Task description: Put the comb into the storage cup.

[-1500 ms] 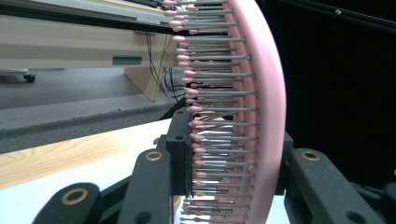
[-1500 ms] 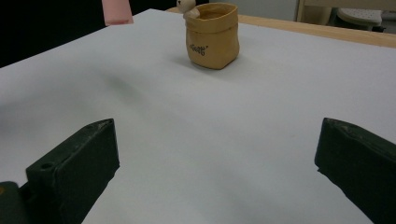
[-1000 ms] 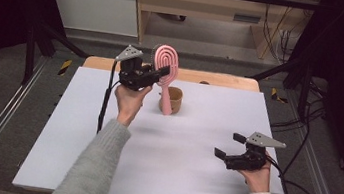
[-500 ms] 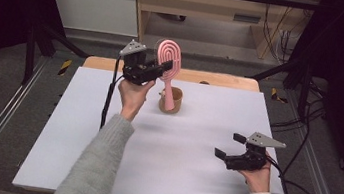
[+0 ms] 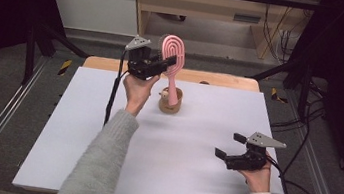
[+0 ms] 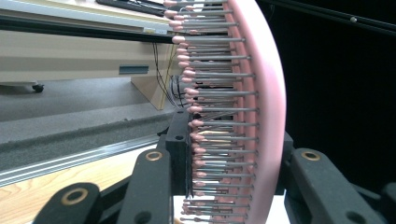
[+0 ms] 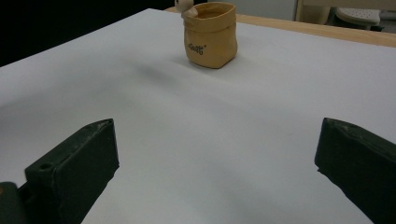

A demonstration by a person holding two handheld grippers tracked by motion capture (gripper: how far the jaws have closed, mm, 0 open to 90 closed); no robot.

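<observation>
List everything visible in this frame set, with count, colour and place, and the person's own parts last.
Hairbrush: one, pink, upright, handle end in the pot, head gripped by the left claw.
Pot: one, tan, sack-shaped, far middle of the table; a small figure on its rim.
Table: one, white top, wooden strip at the far edge.
Left claw: one, black, shut on the hairbrush head, above the far table edge.
Right claw: one, black, open, low over the near right of the table.
Sleeves: two, grey, entering from the bottom.
</observation>
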